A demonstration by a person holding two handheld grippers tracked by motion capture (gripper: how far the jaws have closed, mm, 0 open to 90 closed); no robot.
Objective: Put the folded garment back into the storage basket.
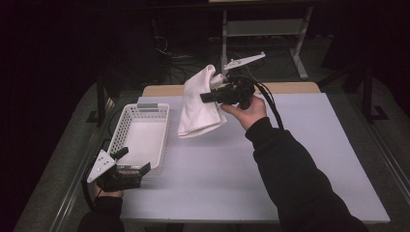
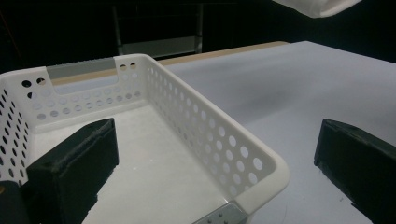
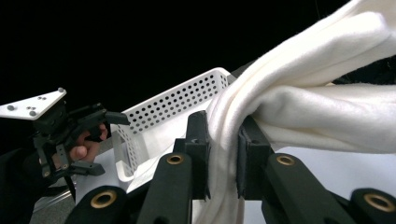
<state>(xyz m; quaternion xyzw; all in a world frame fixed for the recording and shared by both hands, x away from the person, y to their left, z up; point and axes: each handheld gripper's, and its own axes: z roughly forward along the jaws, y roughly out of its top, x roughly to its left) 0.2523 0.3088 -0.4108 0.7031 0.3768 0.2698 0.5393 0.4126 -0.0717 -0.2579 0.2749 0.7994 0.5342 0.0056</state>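
Observation:
A white cloth point(image 1: 197, 104) hangs in the air over the far middle of the table, pinched in my right gripper point(image 1: 209, 97), which is shut on it. In the right gripper view the cloth point(image 3: 322, 84) is squeezed between the two black pads point(image 3: 198, 144) and drapes to the right. A white perforated basket point(image 1: 140, 133) stands at the left of the table with nothing in it. My left gripper point(image 1: 126, 159) rests at the basket's near corner, jaws open. Its view has one jaw inside the basket point(image 2: 210, 135) and one outside, straddling the near right wall.
The table top point(image 1: 251, 164) is a pale sheet with a wooden strip point(image 1: 164, 90) along its far edge. Metal frame legs point(image 1: 300, 53) and cables lie on the dark floor beyond. A dark-sleeved arm point(image 1: 300, 183) crosses the right half of the table.

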